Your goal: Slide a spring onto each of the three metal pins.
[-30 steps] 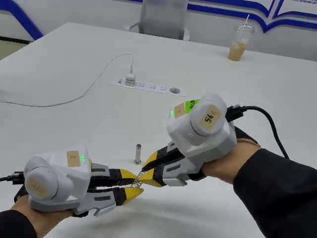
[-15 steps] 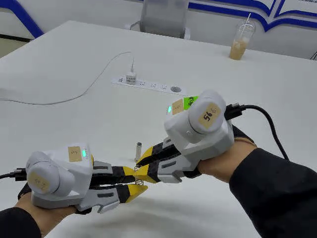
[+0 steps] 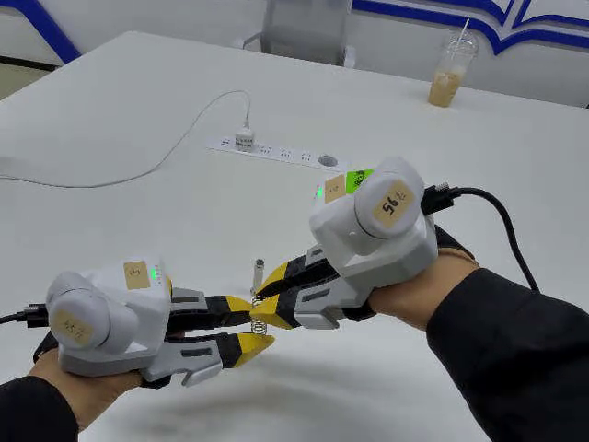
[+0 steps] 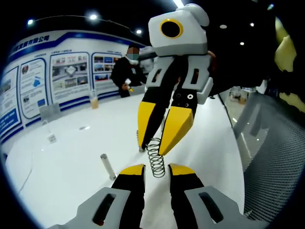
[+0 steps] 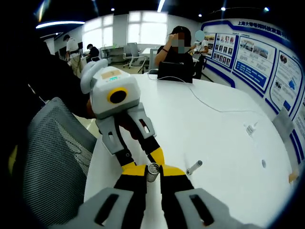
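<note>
A small coil spring [image 4: 156, 159] hangs between the two grippers. My right gripper [image 3: 262, 306] comes in from the right, its yellow tips shut on the spring's upper end [image 5: 152, 171]. My left gripper [image 3: 253, 328] points right from the lower left. Its jaws stand slightly apart, with the spring's lower end between them in the left gripper view [image 4: 157, 170]. One short metal pin [image 3: 258, 274] stands upright on the white table just beyond the tips, also seen as the pin [image 4: 107, 164] and the pin [image 5: 194, 167].
A white power strip [image 3: 276, 153] with a plugged-in cable [image 3: 175, 152] lies further back on the table [image 3: 138, 212]. A plastic cup with a drink [image 3: 448, 78] stands at the far right, a chair [image 3: 308, 28] behind the far edge. People sit in the background.
Both grippers have lifted a little, and the spring now sits closer to the pin. The right gripper still pinches the spring.
</note>
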Available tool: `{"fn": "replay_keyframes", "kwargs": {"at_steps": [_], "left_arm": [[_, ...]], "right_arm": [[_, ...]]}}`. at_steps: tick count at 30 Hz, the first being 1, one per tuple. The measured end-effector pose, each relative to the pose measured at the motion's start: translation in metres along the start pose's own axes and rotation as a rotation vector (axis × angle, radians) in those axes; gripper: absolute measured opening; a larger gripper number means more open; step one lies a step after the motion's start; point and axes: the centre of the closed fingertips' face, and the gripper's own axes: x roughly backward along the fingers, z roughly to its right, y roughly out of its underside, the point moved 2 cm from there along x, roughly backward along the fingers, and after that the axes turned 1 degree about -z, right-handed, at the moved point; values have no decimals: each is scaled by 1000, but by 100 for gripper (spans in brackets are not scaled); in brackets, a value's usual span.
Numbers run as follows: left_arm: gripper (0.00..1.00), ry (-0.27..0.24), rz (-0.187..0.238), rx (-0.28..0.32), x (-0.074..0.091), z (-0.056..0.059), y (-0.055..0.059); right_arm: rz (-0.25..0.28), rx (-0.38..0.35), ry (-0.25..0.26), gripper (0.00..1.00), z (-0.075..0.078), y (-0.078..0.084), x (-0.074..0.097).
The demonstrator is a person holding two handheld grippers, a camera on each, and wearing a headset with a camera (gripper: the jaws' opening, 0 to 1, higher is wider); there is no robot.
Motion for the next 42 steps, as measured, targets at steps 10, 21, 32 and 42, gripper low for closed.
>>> {"fn": "replay_keyframes", "kwargs": {"at_steps": [10,21,32,42], "left_arm": [[33,-48,-8,45,8,-12,5],[42,-76,-8,71,10,-17,7],[50,-92,-14,91,12,-21,9],[56,-100,-20,105,14,-20,10]], "right_arm": [[15,-12,29,11,13,-3,5],[35,-28,83,11,34,-7,12],[65,-39,146,11,61,-16,14],[86,-71,191,11,81,-19,4]]}}
